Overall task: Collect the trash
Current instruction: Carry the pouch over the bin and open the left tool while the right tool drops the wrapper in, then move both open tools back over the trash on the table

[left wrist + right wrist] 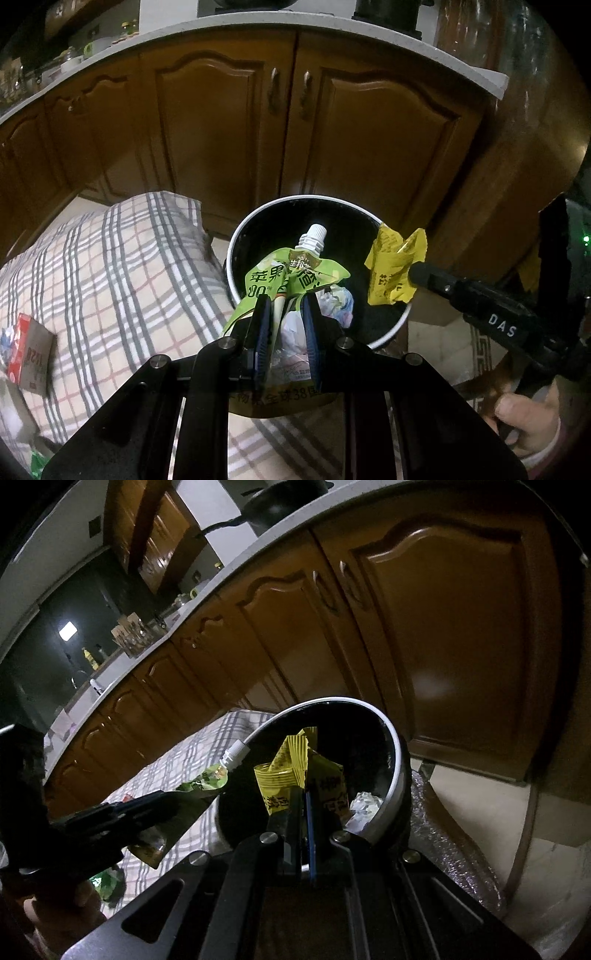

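Note:
My left gripper (286, 306) is shut on a green spouted juice pouch (295, 273) and holds it over the open black trash bin with a white rim (236, 236). My right gripper (304, 797) is shut on a crumpled yellow wrapper (291, 768) and holds it over the bin's rim (397, 738). In the left wrist view the yellow wrapper (391, 266) hangs at the bin's right edge. In the right wrist view the pouch (207, 781) sits left of the bin. Crumpled white paper (338, 301) lies inside the bin, also in the right wrist view (364, 803).
A plaid cloth (110, 273) covers the surface left of the bin, with a red and grey carton (31, 354) on it. Brown cabinet doors (258, 122) under a white counter stand behind the bin. Tiled floor (476, 801) lies to the right.

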A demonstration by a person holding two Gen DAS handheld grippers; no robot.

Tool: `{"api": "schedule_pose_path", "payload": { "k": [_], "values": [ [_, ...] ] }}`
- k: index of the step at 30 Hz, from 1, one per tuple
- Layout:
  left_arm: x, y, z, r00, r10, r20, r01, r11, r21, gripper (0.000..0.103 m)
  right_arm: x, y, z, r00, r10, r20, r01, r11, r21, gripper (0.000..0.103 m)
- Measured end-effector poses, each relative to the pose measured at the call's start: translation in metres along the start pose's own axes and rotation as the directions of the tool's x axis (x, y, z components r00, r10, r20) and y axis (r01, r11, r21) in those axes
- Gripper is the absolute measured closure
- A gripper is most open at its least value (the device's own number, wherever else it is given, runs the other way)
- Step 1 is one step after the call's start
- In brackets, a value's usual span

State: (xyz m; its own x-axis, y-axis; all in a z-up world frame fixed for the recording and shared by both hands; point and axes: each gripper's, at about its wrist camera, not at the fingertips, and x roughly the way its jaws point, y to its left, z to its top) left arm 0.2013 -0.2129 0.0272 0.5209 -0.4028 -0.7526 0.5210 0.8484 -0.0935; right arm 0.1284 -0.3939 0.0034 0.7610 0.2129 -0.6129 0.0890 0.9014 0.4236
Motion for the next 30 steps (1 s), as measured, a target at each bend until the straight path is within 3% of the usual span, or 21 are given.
{"api": "schedule_pose_path", "payload": {
  "k": [9,16,18,20,26,30],
  "values": [
    [0.024,-0.007,0.015,0.999,0.006,-0.039,-0.005,1.000,0.027,0.085,0.015,-0.004,0.006,0.999,-0.039,-0.020,0.039,0.999,-0.011,0.101],
    [0.031,-0.011,0.019,0.999,0.013,-0.050,-0.011,0.999,0.043,0.081,0.024,-0.012,0.011,0.998,-0.052,-0.039,0.052,0.999,0.006,0.092],
    [0.028,-0.008,0.018,0.999,0.004,-0.044,-0.002,0.999,0.037,0.075,0.024,-0.013,0.011,0.998,-0.050,-0.041,0.050,0.999,0.012,0.086],
    [0.024,-0.005,0.015,1.000,0.005,-0.031,-0.004,1.000,0.026,0.068,0.022,-0.012,0.012,0.998,-0.045,-0.034,0.046,0.999,0.018,0.069],
    [0.005,0.015,-0.006,1.000,0.003,-0.003,-0.003,0.999,-0.049,0.050,0.011,-0.010,0.003,1.000,-0.004,-0.005,0.005,0.999,0.052,0.032],
    [-0.012,0.034,-0.027,1.000,0.011,0.012,-0.009,0.994,-0.107,0.048,0.002,0.001,-0.008,1.000,0.014,0.009,-0.014,0.999,0.048,0.028]
  ]
}}
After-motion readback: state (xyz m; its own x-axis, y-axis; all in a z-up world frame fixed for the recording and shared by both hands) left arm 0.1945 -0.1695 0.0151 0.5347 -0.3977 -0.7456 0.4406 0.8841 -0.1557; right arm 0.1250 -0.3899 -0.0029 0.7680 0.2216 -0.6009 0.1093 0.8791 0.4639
